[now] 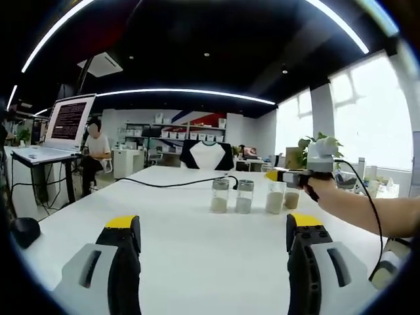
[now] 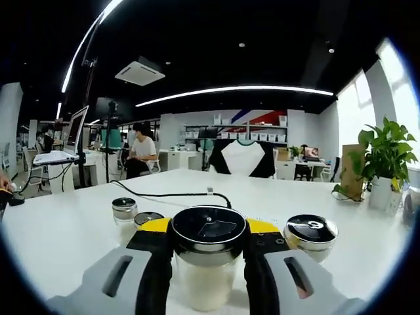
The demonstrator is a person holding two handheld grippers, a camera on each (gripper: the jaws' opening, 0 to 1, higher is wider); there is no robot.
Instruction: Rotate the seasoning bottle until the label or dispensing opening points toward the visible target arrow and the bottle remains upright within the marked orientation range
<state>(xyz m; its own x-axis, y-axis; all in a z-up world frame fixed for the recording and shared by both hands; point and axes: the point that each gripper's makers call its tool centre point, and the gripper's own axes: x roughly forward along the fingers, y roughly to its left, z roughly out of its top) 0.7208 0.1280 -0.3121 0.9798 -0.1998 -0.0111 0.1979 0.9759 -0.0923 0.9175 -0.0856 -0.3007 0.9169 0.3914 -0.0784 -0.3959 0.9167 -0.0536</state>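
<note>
Several clear seasoning bottles holding pale powder stand upright in a row on the white table [image 1: 170, 216]. My right gripper [image 2: 209, 231] is shut on one seasoning bottle [image 2: 209, 279], its yellow-tipped jaws pressed to both sides just under the black and chrome cap. In the left gripper view that gripper [image 1: 283, 176] comes in from the right in a person's hand, at the top of the third bottle [image 1: 275, 199]. Neighbouring bottles [image 2: 311, 234] [image 2: 125, 210] stand to either side. My left gripper [image 1: 213, 226] is open and low, well short of the row, with nothing between its jaws.
A black cable [image 1: 164, 184] snakes across the table behind the bottles. A laptop on a stand [image 1: 65, 125] and a seated person [image 1: 97, 147] are off to the left. A black and white chair [image 1: 207, 155] faces the far edge. A potted plant [image 2: 384, 157] stands at the right.
</note>
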